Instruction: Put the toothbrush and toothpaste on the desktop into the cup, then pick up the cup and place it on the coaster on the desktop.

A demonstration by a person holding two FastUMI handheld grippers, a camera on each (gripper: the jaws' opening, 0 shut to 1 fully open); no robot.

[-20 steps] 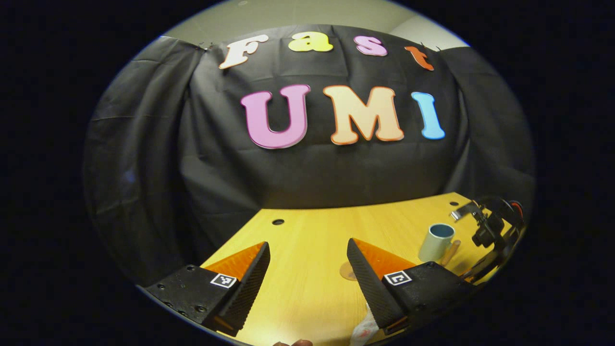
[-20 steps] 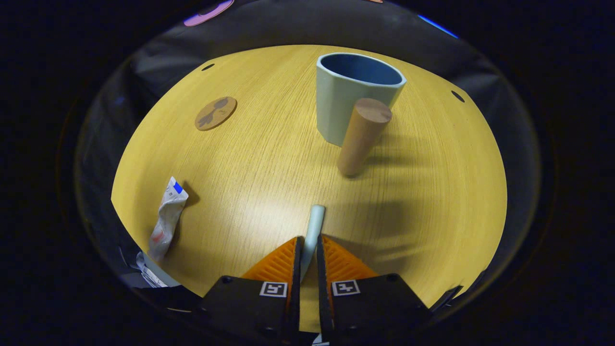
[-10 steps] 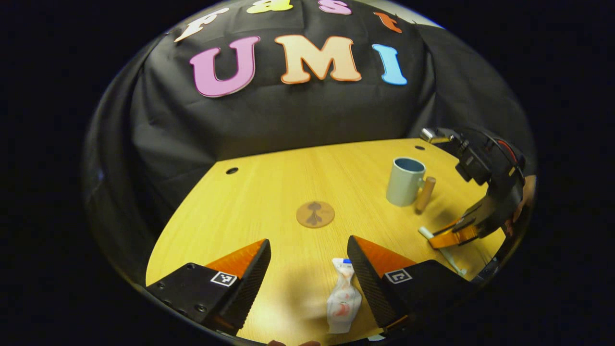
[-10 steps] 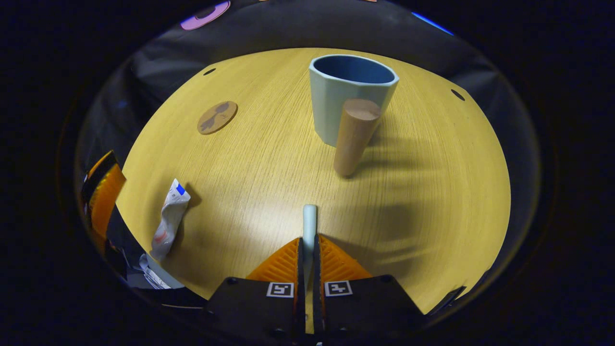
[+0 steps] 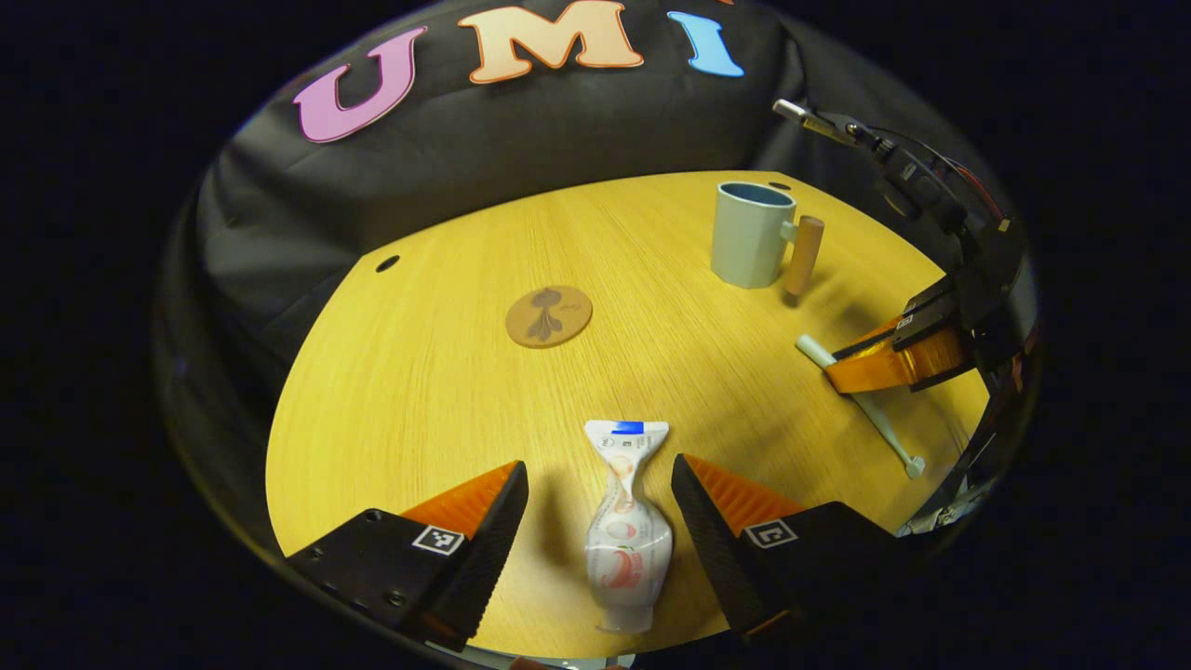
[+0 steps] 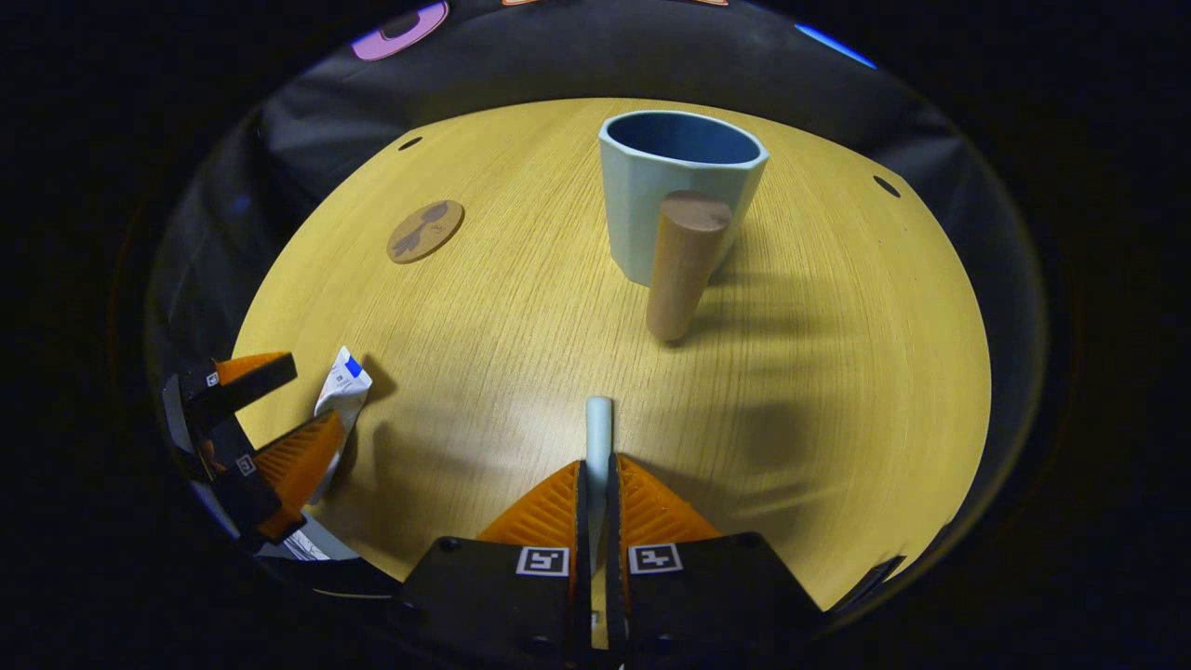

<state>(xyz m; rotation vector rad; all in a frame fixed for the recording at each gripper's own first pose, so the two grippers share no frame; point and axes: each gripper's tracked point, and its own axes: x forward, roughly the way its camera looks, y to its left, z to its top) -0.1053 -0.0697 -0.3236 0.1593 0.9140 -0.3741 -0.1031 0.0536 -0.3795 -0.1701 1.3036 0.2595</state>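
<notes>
A crumpled white toothpaste tube (image 5: 625, 530) lies on the wooden desktop (image 5: 419, 400), between the fingers of my open left gripper (image 5: 597, 467). Neither finger touches it. My right gripper (image 6: 596, 465) is shut on a pale toothbrush (image 6: 597, 430), whose handle end sticks out forward, low over the desktop. The left gripper view shows that same toothbrush (image 5: 875, 421) slanting through the right gripper (image 5: 837, 370). The light blue cup (image 6: 651, 209) with its wooden peg handle (image 6: 682, 265) stands upright and empty ahead of the right gripper. The round brown coaster (image 5: 549, 316) lies left of the cup (image 5: 747, 237).
In the right gripper view the left gripper (image 6: 316, 395) sits at the table's left edge around the toothpaste (image 6: 346, 372), with the coaster (image 6: 425, 231) farther back. Small holes (image 5: 387, 263) mark the desktop's far corners. The black cloth wall closes off the back.
My left gripper tipped down and came in over the toothpaste, which now lies between its open fingers. The right gripper stayed shut on the toothbrush and barely moved.
</notes>
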